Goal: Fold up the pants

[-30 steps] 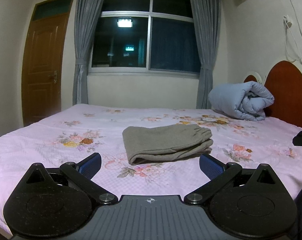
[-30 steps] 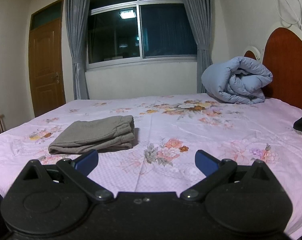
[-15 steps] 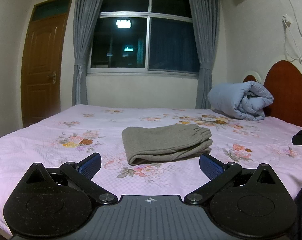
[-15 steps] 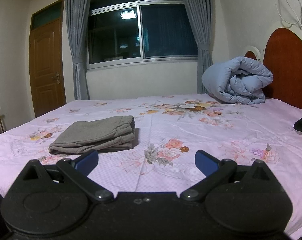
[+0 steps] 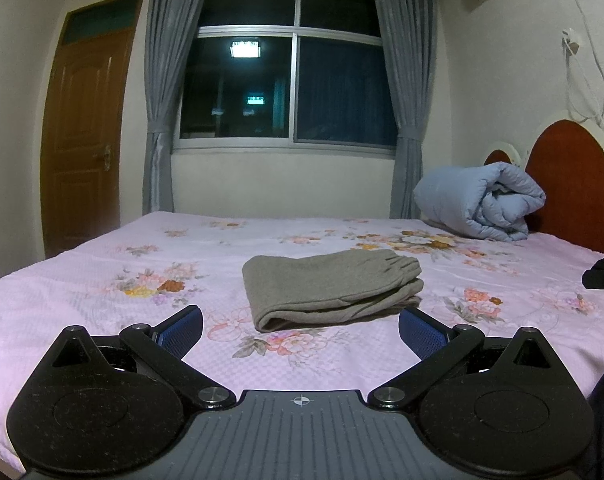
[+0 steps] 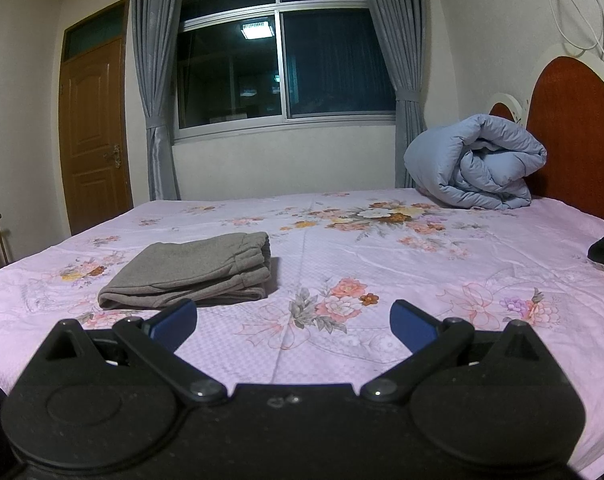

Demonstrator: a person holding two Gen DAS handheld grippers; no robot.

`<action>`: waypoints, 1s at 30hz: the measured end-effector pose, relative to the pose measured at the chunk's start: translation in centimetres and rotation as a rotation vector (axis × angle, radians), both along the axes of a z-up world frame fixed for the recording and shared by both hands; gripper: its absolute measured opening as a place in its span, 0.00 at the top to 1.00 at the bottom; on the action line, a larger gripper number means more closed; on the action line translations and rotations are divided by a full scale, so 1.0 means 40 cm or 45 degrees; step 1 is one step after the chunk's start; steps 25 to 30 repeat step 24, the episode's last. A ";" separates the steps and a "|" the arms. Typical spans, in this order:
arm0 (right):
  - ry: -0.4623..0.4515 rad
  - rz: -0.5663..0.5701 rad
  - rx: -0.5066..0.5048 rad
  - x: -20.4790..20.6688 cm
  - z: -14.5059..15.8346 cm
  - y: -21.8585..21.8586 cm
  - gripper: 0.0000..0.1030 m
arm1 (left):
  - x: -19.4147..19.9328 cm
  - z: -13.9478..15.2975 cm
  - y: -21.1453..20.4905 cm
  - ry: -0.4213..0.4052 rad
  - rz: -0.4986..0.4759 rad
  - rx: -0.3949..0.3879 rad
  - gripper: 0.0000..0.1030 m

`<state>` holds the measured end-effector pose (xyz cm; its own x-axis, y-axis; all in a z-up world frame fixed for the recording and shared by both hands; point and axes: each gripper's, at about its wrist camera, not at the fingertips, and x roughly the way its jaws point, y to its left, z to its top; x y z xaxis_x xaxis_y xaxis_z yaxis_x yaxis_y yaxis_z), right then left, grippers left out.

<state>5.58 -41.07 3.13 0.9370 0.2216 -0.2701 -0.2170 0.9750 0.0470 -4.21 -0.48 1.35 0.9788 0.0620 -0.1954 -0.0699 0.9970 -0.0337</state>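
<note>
Pants folded in a grey stack on the floral bed, at 12 o'clock of the left tool, 10 o'clock of the right tool, both tools released, holding nothing.

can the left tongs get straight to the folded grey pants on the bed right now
Probably yes. The left tongs stand open and empty, and the folded grey knit pants lie straight ahead on the pink floral bedsheet, with only bare sheet between them.
</note>
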 end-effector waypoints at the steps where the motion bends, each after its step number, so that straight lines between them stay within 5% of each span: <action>1: 0.001 0.000 0.000 0.000 0.000 0.000 0.06 | 0.001 0.000 0.002 0.000 -0.002 0.001 0.00; 30: 0.000 -0.001 -0.002 -0.001 0.000 0.002 0.06 | 0.009 -0.003 0.008 -0.005 -0.095 0.037 0.00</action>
